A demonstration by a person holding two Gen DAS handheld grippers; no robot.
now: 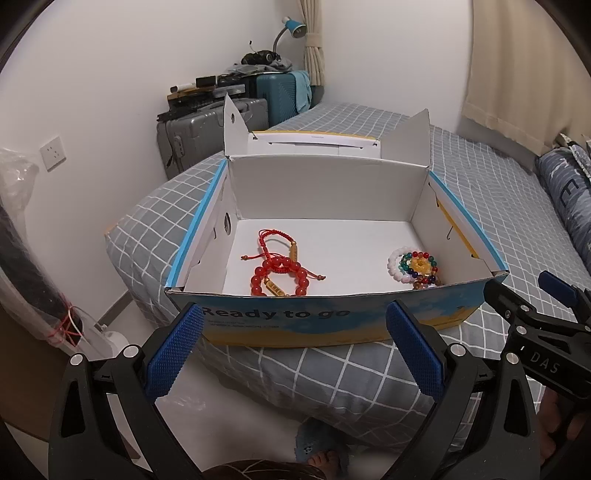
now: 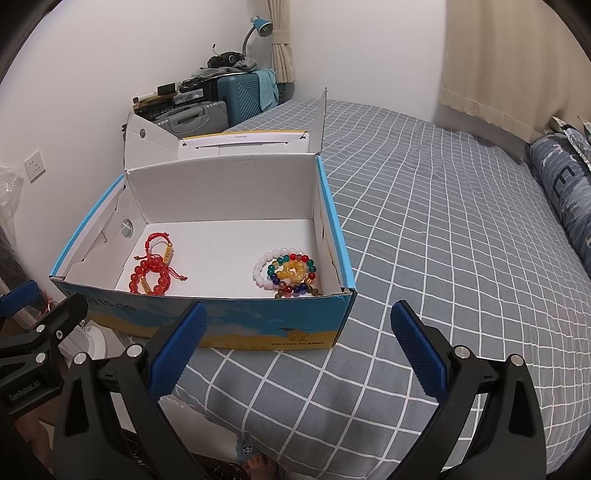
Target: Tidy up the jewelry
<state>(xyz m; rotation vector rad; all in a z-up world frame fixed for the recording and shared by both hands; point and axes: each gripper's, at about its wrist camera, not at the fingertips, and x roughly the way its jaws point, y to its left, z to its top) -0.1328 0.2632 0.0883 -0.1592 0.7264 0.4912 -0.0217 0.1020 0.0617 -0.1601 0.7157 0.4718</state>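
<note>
An open blue and yellow cardboard box (image 1: 332,325) (image 2: 229,325) sits on the corner of a bed. On its white floor at the left lie red bracelets (image 1: 280,275) (image 2: 153,273): a corded one and a beaded one. At the right lies a pile of beaded bracelets (image 1: 415,267) (image 2: 288,273), white, multicoloured and yellow. My left gripper (image 1: 295,354) hangs open in front of the box's near wall, holding nothing. My right gripper (image 2: 299,354) is open too, before the box's right front corner, empty. Each gripper shows at the edge of the other's view.
The bed (image 2: 443,229) has a grey checked cover and stretches to the right, with a pillow (image 2: 569,192) at its far end. Suitcases (image 1: 214,125) with clutter and a blue lamp (image 1: 293,27) stand behind the box. A person's foot (image 2: 258,465) shows on the floor below.
</note>
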